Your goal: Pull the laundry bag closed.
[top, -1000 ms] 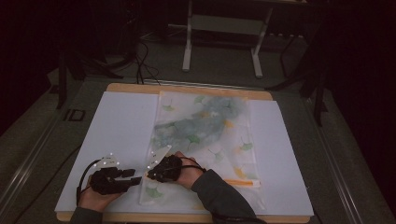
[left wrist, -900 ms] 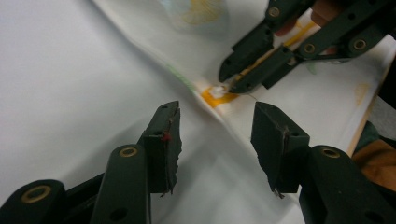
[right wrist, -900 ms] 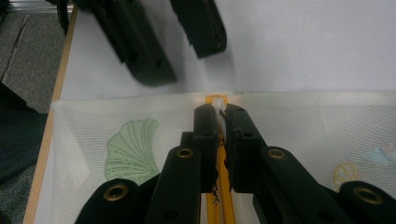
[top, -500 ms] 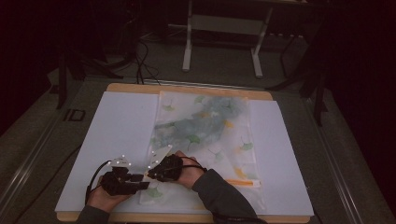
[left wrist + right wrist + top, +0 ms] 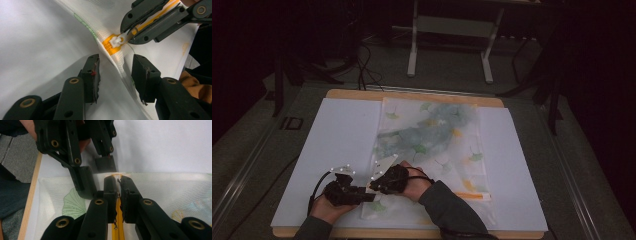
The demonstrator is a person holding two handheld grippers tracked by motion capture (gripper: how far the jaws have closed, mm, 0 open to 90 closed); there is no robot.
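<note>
I am working at the near left corner of a white mesh zip bag printed with green and yellow ginkgo leaves, which lies flat on the white sheet covering the wooden counter. Everything below is placed against the bag's orange zipper end, the small woven tab where the yellow zip track stops.

My right tongs are clenched on the white plastic zipper pull, which sits touching that orange end; in the left gripper view the pull sticks out from between their dark jaws, with the yellow zip track running back under them. In my right gripper view the same track drops away beneath the closed jaws.

My left tongs are released, the jaws standing apart on either side of the raised mesh seam just below the orange end, one jaw over the white sheet, the other over the bag's cloth. They are near the fabric, but I cannot tell whether either pad touches it.

From the high view both tongs meet at the orange end, my left tongs just beside my right tongs, close to the counter's near edge.
</note>
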